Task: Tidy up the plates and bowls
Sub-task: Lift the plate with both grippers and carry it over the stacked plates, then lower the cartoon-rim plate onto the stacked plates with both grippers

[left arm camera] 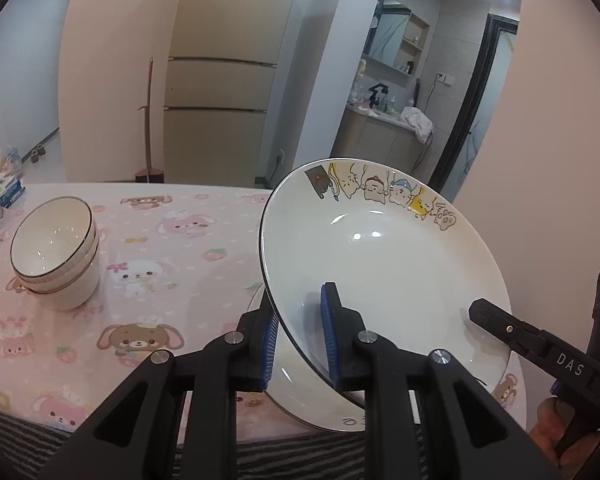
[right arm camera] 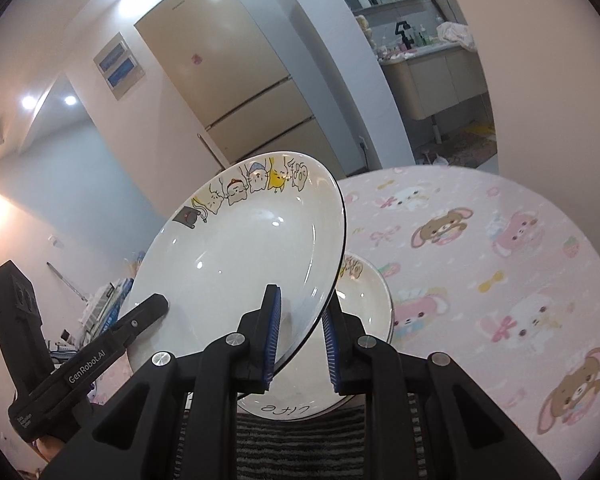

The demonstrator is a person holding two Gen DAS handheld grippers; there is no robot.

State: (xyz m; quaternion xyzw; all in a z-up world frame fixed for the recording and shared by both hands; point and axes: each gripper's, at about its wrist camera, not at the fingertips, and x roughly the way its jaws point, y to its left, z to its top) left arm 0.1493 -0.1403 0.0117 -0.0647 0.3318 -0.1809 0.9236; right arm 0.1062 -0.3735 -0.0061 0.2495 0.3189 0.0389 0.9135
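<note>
A white plate with cartoon cats on its rim (left arm camera: 380,256) is held tilted above the table by both grippers. My left gripper (left arm camera: 300,328) is shut on its left rim. My right gripper (right arm camera: 300,328) is shut on its right rim (right arm camera: 240,248). The right gripper's finger (left arm camera: 500,324) shows at the plate's right edge in the left wrist view; the left gripper's finger (right arm camera: 140,316) shows in the right wrist view. Under the held plate lies another white plate (right arm camera: 364,300) on the table. Two stacked white bowls (left arm camera: 56,252) stand at the left.
The table has a pink cartoon-animal cloth (right arm camera: 480,260) and a striped mat (right arm camera: 300,440) at its near edge. Books (left arm camera: 0,196) lie at the far left corner. A fridge (left arm camera: 220,80) and a washbasin counter (left arm camera: 380,120) stand behind.
</note>
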